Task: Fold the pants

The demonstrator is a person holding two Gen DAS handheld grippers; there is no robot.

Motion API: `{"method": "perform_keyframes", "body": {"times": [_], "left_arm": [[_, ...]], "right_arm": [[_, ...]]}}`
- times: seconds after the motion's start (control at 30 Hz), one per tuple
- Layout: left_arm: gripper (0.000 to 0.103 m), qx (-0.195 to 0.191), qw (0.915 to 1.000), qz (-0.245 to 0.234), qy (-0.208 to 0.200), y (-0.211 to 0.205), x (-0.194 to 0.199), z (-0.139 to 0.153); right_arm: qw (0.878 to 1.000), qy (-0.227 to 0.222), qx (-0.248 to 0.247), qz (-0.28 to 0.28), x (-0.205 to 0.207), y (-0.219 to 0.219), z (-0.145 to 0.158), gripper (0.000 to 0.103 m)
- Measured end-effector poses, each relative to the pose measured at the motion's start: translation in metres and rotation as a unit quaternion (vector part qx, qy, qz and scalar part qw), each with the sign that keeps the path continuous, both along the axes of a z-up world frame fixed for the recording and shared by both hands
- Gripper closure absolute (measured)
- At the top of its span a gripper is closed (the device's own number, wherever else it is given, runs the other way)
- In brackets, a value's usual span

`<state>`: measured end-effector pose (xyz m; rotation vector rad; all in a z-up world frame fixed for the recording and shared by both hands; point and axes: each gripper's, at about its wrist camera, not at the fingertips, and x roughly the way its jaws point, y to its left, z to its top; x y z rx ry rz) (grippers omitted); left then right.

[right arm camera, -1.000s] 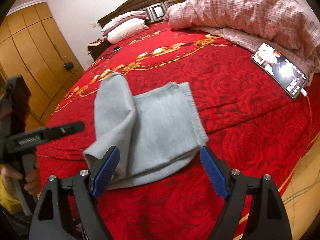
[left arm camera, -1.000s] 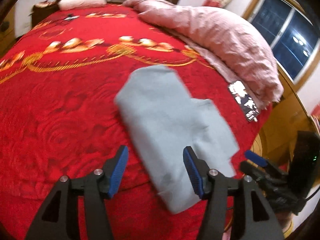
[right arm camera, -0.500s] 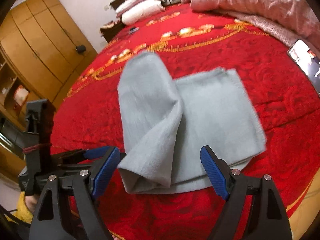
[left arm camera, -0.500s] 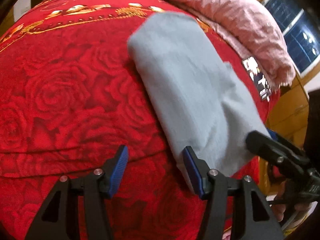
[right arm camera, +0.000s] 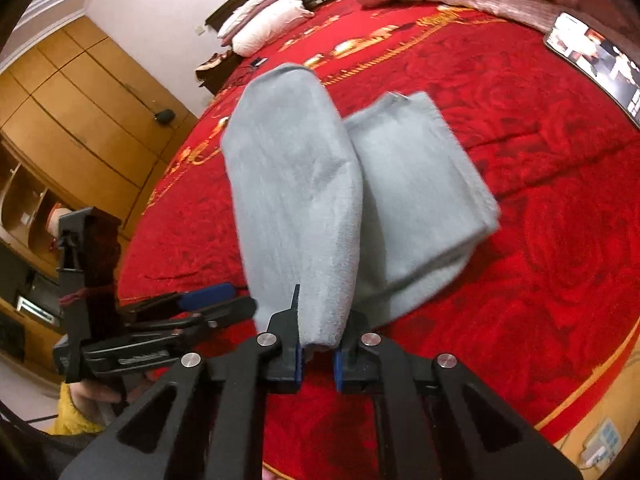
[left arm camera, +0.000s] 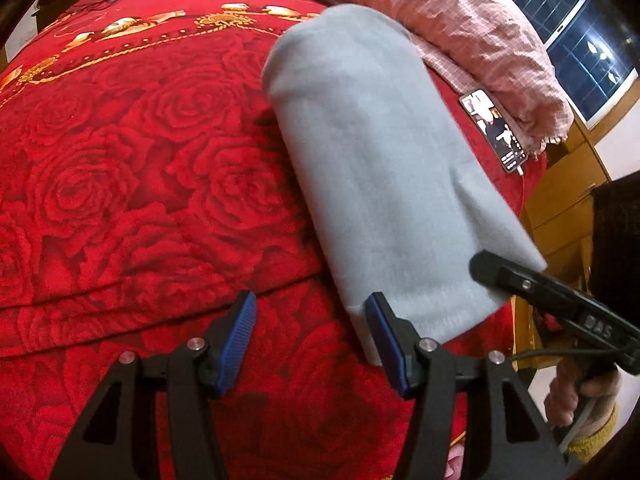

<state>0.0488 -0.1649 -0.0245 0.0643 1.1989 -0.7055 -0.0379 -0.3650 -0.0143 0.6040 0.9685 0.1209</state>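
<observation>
The grey pants [left arm camera: 380, 160] lie folded on the red bedspread [left arm camera: 120, 160], with one long fold raised toward me. In the right wrist view that raised fold [right arm camera: 296, 184] rests over a flatter folded part [right arm camera: 420, 184]. My right gripper [right arm camera: 318, 354] is shut on the near edge of the raised fold, and the left wrist view shows it at the right [left arm camera: 520, 280] at the same edge. My left gripper [left arm camera: 312, 340] is open with only bedspread between its fingers. Its right finger [left arm camera: 384, 336] is beside the pants' near left corner.
A phone [left arm camera: 496, 132] with a lit screen lies on the bed to the right of the pants, below a bunched pink quilt [left arm camera: 440, 12]. Pillows [right arm camera: 264, 20] are at the headboard. Wooden wardrobes [right arm camera: 80, 100] stand on the left and a dark window [left arm camera: 580, 40] on the right.
My right gripper went from wide open to shut on the near edge of the pants. Both grippers moved in closer, and the long fold now stands higher.
</observation>
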Motion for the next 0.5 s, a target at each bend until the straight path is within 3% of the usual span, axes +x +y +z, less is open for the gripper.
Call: {"method": "perform_keyframes", "body": {"times": [0.17,0.33,0.5], "left_arm": [[0.043,0.006,1.0,-0.002,0.005,-0.005,0.0,-0.003],[0.043,0.007,1.0,0.002,0.002,-0.004,-0.001,-0.001],[0.043,0.001,0.9998,0.011,-0.019,0.004,-0.002,0.007]], "right_arm": [[0.999,0.025,0.016,-0.021,0.006,-0.01,-0.012,0.077],[0.999,0.012,-0.043,-0.008,0.006,-0.004,0.009,0.075],[0.996,-0.021,-0.091,-0.01,0.009,-0.003,0.031,0.06]]}}
